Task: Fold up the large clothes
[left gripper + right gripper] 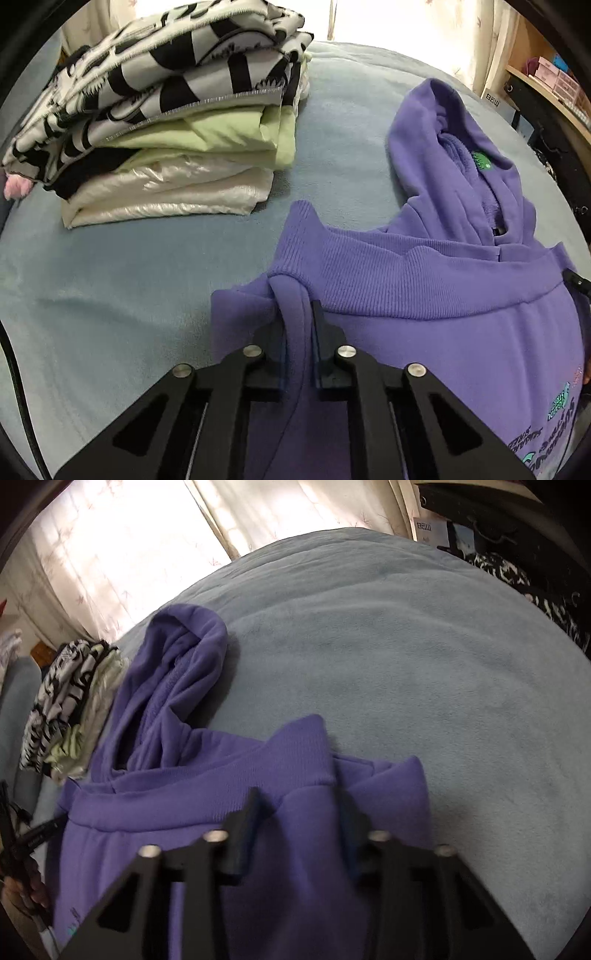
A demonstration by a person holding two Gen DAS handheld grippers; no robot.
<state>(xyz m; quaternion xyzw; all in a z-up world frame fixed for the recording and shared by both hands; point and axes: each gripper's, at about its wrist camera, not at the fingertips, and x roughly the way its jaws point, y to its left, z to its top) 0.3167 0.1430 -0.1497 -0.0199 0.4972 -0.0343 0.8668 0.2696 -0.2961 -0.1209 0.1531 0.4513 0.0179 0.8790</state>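
Observation:
A purple hoodie (424, 280) lies on the light blue bed cover (129, 277), its ribbed hem folded up toward the hood (443, 122). My left gripper (297, 314) is shut on a fold of purple fabric at the hem's left corner. In the right wrist view the hoodie (207, 775) fills the lower left, hood (173, 664) pointing away. My right gripper (299, 805) sits at the hem's right corner with purple fabric between its fingers, which stand a little apart around it.
A stack of folded clothes (166, 110), black-and-white on top, green and cream below, sits at the back left; it also shows in the right wrist view (70, 701). Curtains (129, 535) hang behind the bed. A wooden shelf (554, 81) stands at the right.

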